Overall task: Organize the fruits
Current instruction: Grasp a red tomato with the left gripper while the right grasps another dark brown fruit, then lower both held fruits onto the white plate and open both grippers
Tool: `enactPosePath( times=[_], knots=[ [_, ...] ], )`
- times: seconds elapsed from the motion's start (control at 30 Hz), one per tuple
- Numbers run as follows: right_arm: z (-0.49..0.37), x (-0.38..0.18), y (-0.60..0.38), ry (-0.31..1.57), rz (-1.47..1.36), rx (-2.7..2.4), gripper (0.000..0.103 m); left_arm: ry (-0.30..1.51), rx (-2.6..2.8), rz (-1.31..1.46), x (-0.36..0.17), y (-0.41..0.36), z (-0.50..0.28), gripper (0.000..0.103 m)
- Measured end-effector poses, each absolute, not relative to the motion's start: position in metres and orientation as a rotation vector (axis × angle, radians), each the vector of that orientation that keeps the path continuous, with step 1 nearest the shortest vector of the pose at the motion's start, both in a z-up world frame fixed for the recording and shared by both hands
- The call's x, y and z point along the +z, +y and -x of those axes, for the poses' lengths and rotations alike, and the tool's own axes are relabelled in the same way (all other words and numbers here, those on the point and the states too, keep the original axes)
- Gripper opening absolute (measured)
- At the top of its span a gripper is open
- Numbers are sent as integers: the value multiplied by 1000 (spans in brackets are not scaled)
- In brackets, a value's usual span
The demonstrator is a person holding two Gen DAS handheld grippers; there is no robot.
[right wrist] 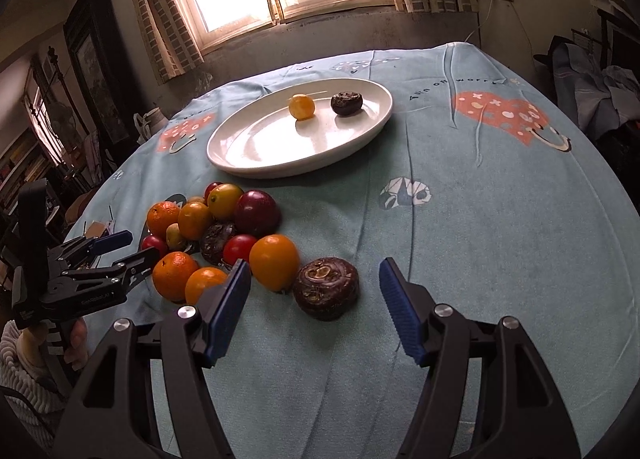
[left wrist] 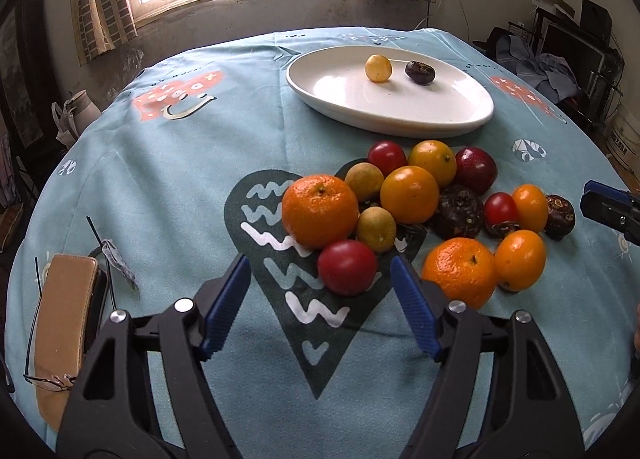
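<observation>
1. Red tomato lies just beyond my left tongs, at the near edge of the fruit pile on the bench; I'd straddle it squarely and squeeze gently.
2. Brown chestnut sits before my right tongs.
3. Both tongs are spread wide, holding nothing, low and level.
4. Plate beyond holds two fruits.

Your table's blue cloth carries a white plate, a fruit pile, and a tan case with glasses.
</observation>
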State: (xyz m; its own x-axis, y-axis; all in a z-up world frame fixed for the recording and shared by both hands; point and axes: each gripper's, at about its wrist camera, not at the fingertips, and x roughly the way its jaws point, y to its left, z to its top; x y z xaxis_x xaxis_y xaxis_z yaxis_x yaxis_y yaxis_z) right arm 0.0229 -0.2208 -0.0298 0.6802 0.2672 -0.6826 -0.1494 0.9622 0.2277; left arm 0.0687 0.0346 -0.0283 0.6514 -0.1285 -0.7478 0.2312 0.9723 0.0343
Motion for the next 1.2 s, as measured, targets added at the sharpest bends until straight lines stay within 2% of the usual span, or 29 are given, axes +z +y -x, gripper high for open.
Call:
enactPosePath(
  times=[0.03, 0.1, 0.2, 0.23, 0.57, 0.8, 0.87, 0.93, 1.03, 1.2],
  knots=[
    [-23, -30, -221, 793, -159, 234, 67, 843, -209, -129, -29, 34, -70, 69],
    [-25, -32, -221, 802, -159, 233, 67, 859, -228, -128, -33, 33, -73, 53],
    [-26, -34, -222, 816, -164, 233, 67, 874, -271, -124, -36, 30, -77, 40],
    [-27, -35, -222, 820, -165, 233, 67, 875, -281, -126, -37, 28, -77, 38],
    [-35, -45, -218, 872, -158, 228, 67, 880, -292, -152, -39, 23, -76, 32],
    [-43, -55, -212, 939, -132, 242, 67, 886, -286, -128, -39, 27, -72, 32],
    [-43, -54, -207, 941, -100, 241, 64, 887, -287, -125, -39, 27, -72, 31],
    [-43, -55, -203, 940, -55, 233, 52, 886, -287, -126, -39, 27, -72, 31],
    [-44, -55, -207, 934, -40, 226, 42, 884, -289, -123, -39, 27, -71, 31],
    [-36, -41, -212, 862, -68, 251, 41, 831, -272, -119, -30, 30, -66, 31]
  ],
)
